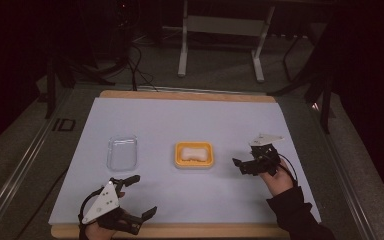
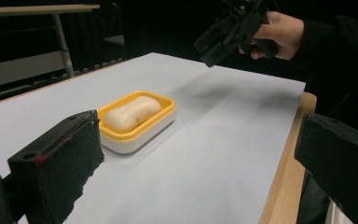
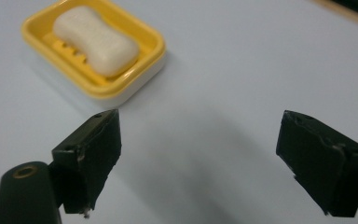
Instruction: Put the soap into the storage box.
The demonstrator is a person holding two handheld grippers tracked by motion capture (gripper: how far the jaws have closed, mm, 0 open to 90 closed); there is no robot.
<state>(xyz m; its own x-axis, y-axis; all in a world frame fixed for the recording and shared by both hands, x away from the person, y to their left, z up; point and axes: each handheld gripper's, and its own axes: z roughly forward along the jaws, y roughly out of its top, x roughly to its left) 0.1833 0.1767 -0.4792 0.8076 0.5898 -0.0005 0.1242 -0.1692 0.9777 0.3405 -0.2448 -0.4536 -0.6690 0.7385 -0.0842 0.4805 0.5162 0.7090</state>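
While both grippers hang empty with jaws spread, the soap (image 1: 194, 152) lies in its yellow dish (image 1: 179, 161) at mid-table, touched by neither. Well to the dish's left sits a clear lid (image 1: 122, 152), flat on the white sheet (image 1: 190, 115), probably the dish's cover set aside. From the right, the right gripper (image 1: 244, 165) aims toward the dish from near it, likely lining up a reach. Back at the near edge, the left gripper (image 1: 141, 196) looks parked clear of the work

Left hand (image 1: 96, 231) cut off below
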